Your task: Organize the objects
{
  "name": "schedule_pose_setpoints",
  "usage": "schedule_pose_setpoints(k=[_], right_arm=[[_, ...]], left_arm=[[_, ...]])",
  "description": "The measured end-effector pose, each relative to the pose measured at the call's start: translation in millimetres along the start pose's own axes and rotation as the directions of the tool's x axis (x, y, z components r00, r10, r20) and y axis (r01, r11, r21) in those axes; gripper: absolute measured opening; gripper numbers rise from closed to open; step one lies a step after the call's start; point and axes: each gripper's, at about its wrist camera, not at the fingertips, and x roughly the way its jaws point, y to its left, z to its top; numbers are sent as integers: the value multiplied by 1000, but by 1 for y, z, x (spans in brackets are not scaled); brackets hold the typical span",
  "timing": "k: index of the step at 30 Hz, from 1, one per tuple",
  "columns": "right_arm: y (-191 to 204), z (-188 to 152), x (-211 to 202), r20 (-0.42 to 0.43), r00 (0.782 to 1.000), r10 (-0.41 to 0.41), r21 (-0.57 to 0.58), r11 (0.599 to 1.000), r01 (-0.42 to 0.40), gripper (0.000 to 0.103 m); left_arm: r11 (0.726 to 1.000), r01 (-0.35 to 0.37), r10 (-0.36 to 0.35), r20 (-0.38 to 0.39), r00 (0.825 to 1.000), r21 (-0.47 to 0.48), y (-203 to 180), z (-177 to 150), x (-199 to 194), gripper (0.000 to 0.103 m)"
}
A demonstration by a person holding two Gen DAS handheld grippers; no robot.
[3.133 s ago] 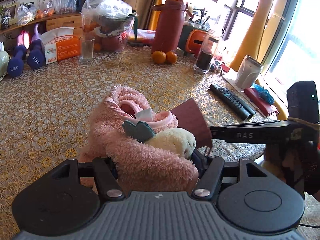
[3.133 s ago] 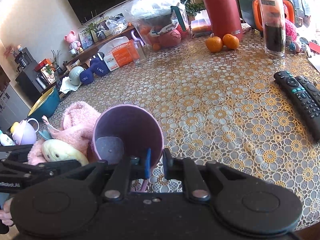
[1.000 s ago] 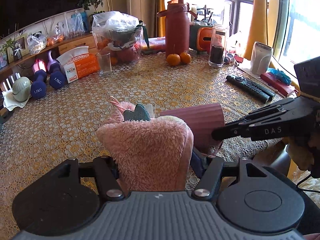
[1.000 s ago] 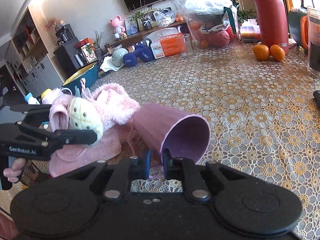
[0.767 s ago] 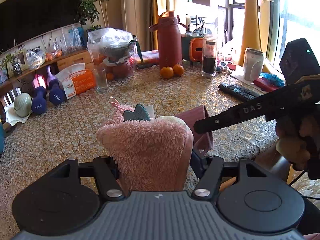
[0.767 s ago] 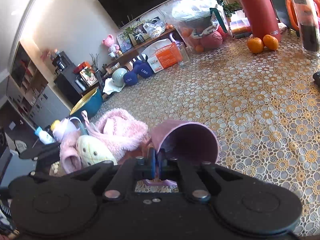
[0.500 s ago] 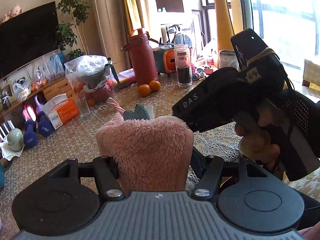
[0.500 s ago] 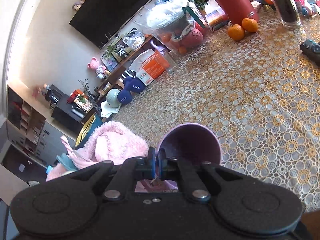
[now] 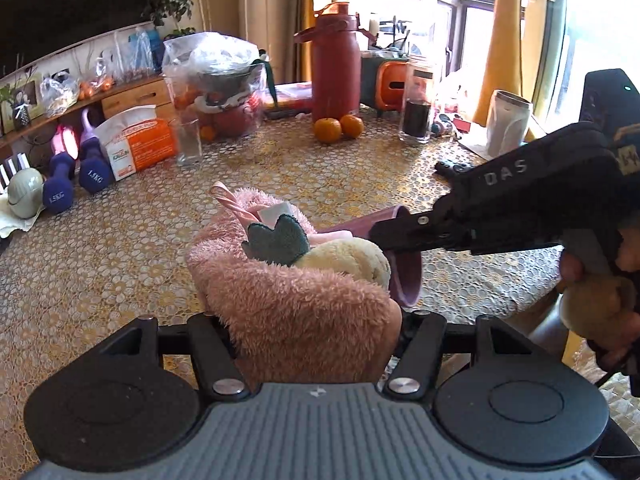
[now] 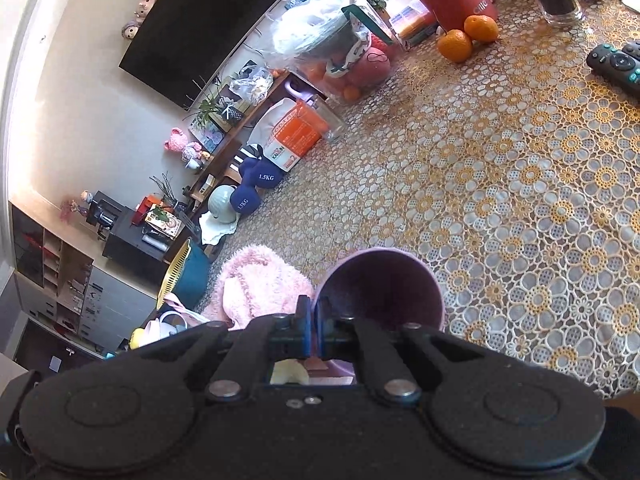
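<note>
A pink fluffy plush [image 9: 296, 300] with a teal felt crown and a cream head fills the jaws of my left gripper [image 9: 312, 320], which is shut on it and holds it above the table; the fluff hides the fingertips. Just right of it is a purple cup [image 9: 406, 280], tilted on its side. My right gripper [image 9: 384, 236] reaches in from the right, held by a hand, and pinches the cup's rim. In the right wrist view the right gripper [image 10: 314, 314] is shut on the near rim of the cup [image 10: 384, 292], whose mouth faces the camera. The plush [image 10: 256, 284] is to its left.
The lace tablecloth [image 10: 520, 184] covers the table. At the back stand a red thermos [image 9: 335, 64], two oranges [image 9: 338, 128], a dark-filled glass jar [image 9: 416, 108], a bagged bowl [image 9: 220, 80], an empty glass [image 9: 188, 140], a tissue box [image 9: 140, 144] and dumbbells [image 9: 76, 172]. Remotes [image 10: 616, 60] lie at the right.
The right jaws have closed onto the cup's rim and the gripper has rolled, tipping the cup's mouth upward. The left gripper rose with the plush and came back down.
</note>
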Motion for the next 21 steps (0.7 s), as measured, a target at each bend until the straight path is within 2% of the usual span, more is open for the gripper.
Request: schedule_pose_setpoints(k=[5, 10, 13, 15, 18, 21], right_arm=[[-4, 4, -4, 11, 1000, 2, 25, 1000, -3, 2], [-3, 8, -8, 18, 1000, 16, 47, 999, -17, 2], [2, 9, -9, 19, 999, 41, 64, 997, -42, 2], [7, 9, -10, 22, 999, 44, 63, 997, -46, 2], [10, 10, -9, 25, 999, 35, 64, 997, -36, 4], [8, 10, -7, 20, 999, 26, 77, 997, -27, 4]], left_arm=[[999, -30, 29, -20, 999, -36, 23, 3, 1, 62], [998, -44, 44, 5, 999, 48, 14, 3, -9, 62], [997, -12, 12, 2, 1000, 71, 6, 2, -8, 62], [995, -19, 19, 1, 1000, 95, 0, -1, -4, 62], [996, -14, 16, -21, 1000, 88, 2, -4, 7, 62], [995, -44, 50, -67, 996, 95, 6, -9, 27, 62]])
